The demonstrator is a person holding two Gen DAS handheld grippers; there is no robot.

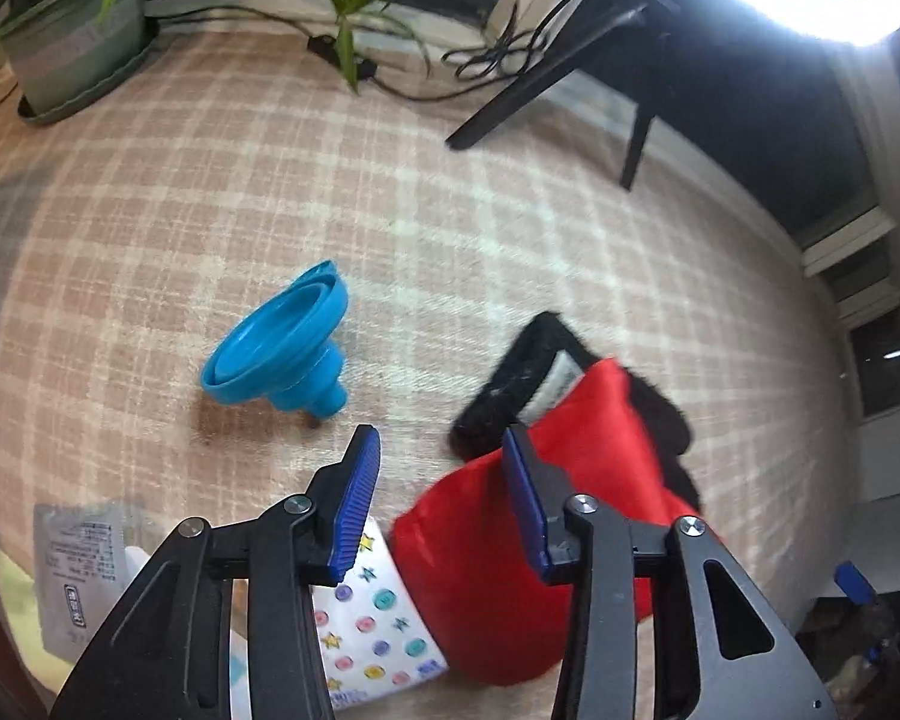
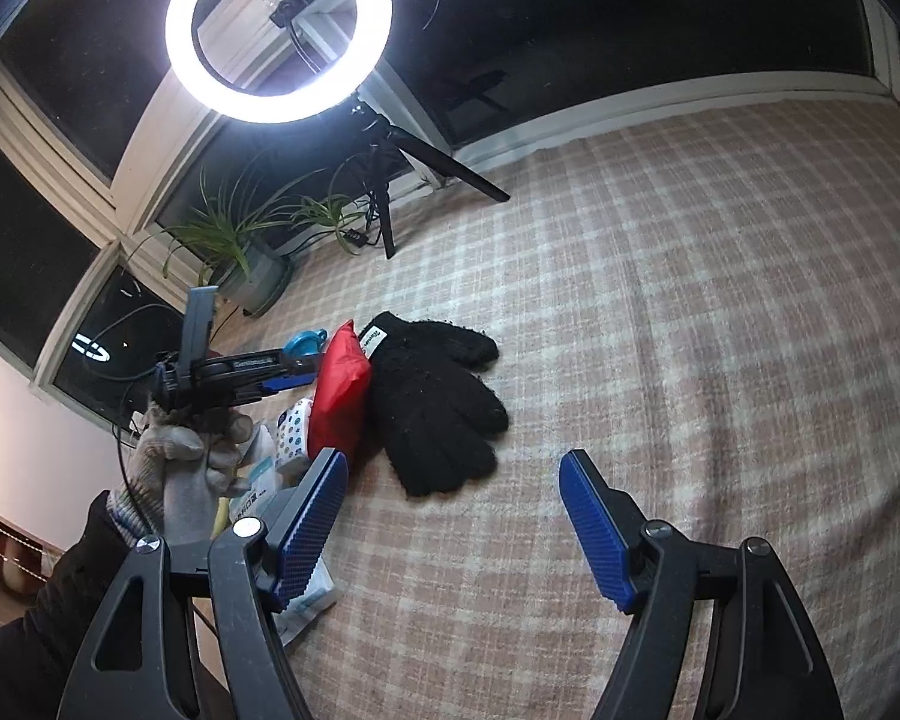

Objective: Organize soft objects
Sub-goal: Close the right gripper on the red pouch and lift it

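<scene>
Your left gripper (image 1: pixel 441 450) hovers, jaws spread, beside the red pouch (image 1: pixel 510 540): centre over it, then pinch. Right gripper (image 2: pixel 453 483) waits, jaws spread.

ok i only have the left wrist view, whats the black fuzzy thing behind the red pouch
Observer: A black fuzzy glove, possibly a pair stacked, lying flat with its fingers spread. It lies against the red pouch.
Operator: and where are the right tongs
Observer: The right tongs are open and grip nothing. They point at the glove's fingertips, over the checked blanket.
Operator: whats holding my left tongs
Observer: The person's left hand, in a pale knit work glove, grips the handle of the left tongs.
</scene>
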